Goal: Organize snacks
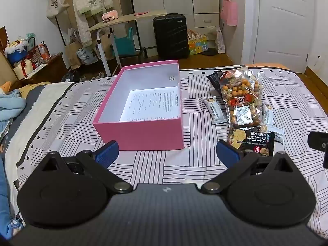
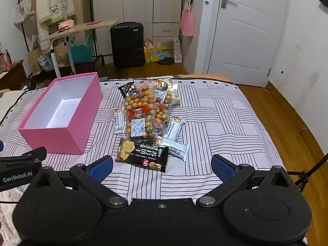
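Note:
An open pink box [image 1: 141, 135] [image 2: 61, 137] with a printed sheet on its white floor stands on the striped bed. To its right lies a heap of snacks: a clear bag of coated nuts [image 1: 240, 98] [image 2: 140, 112], a black cracker packet [image 1: 256, 141] [image 2: 143, 155], and several small white bars [image 1: 215, 109] [image 2: 176, 128]. My left gripper [image 1: 167, 153] is open just short of the box's near wall, nothing between its blue pads. Close before the black cracker packet, my right gripper [image 2: 162, 169] also stands open, holding nothing.
The striped bedsheet [image 2: 225, 119] stretches right of the snacks to the bed's edge and wooden floor. Blue bedding [image 1: 10, 106] lies at the far left. Beyond the bed are a black suitcase [image 1: 171, 35], a small desk [image 1: 123, 19] and a white door [image 2: 244, 32].

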Tool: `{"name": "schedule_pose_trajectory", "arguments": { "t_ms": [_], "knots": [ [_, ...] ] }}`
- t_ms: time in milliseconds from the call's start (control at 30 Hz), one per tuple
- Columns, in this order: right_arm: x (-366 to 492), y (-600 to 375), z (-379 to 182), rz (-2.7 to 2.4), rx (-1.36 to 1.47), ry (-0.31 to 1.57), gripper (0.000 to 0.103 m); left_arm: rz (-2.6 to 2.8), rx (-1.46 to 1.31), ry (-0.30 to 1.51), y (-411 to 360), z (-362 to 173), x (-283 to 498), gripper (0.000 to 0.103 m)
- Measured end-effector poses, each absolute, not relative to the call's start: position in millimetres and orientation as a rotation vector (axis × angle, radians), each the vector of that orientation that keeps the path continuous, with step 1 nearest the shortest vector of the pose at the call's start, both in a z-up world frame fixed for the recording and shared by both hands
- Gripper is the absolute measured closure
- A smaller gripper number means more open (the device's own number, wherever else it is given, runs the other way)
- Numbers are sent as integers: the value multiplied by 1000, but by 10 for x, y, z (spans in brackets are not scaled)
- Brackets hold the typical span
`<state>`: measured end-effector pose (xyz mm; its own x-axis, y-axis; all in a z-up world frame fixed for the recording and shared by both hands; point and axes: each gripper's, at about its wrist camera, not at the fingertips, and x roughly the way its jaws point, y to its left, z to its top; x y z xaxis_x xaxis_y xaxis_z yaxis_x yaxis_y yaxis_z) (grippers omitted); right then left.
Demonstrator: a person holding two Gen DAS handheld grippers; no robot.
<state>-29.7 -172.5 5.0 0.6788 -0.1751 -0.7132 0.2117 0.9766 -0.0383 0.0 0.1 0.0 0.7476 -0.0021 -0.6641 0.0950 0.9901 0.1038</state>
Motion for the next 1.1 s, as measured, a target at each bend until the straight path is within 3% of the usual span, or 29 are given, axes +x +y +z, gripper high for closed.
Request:
{"name": "schedule_pose_trajectory", "arguments": {
  "t_ms": [1100],
  "knots": [
    [-305,-1705,18,-202,33,802,0,-68,103,738,26,-64,26,0]
  ]
}}
